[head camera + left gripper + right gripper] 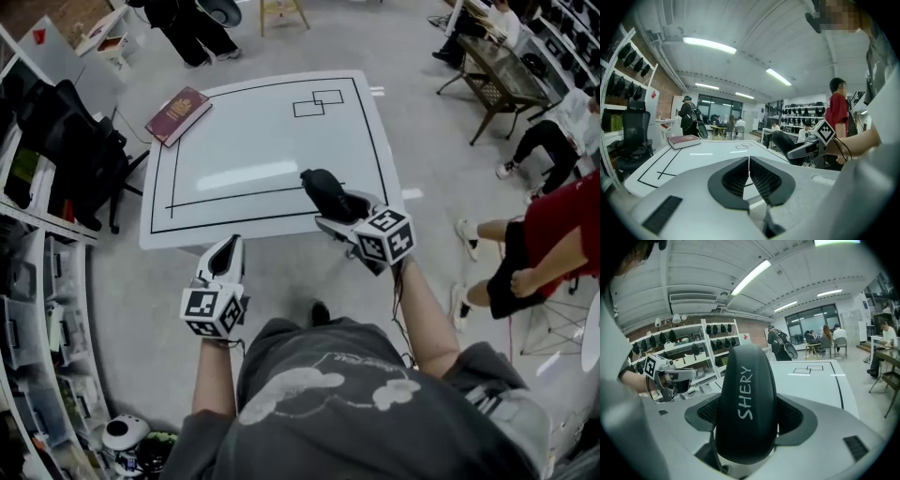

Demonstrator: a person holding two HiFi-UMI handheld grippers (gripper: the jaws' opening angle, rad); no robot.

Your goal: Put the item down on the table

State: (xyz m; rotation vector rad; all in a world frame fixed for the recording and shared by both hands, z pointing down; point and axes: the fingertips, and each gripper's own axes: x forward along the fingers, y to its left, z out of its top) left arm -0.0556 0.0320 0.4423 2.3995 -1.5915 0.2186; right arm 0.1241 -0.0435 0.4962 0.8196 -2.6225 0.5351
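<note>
A black oblong case with white lettering hangs above the near edge of the white table, and my right gripper is shut on it. In the right gripper view the case stands up between the two pads, filling the right gripper. My left gripper is lower left, just off the table's near edge, shut with nothing in it. In the left gripper view its pads meet in a thin line, and the case shows to the right.
A dark red book lies on the table's far left corner. Black lines and two small squares are marked on the tabletop. A black chair and shelves stand at the left. People sit and stand at the right.
</note>
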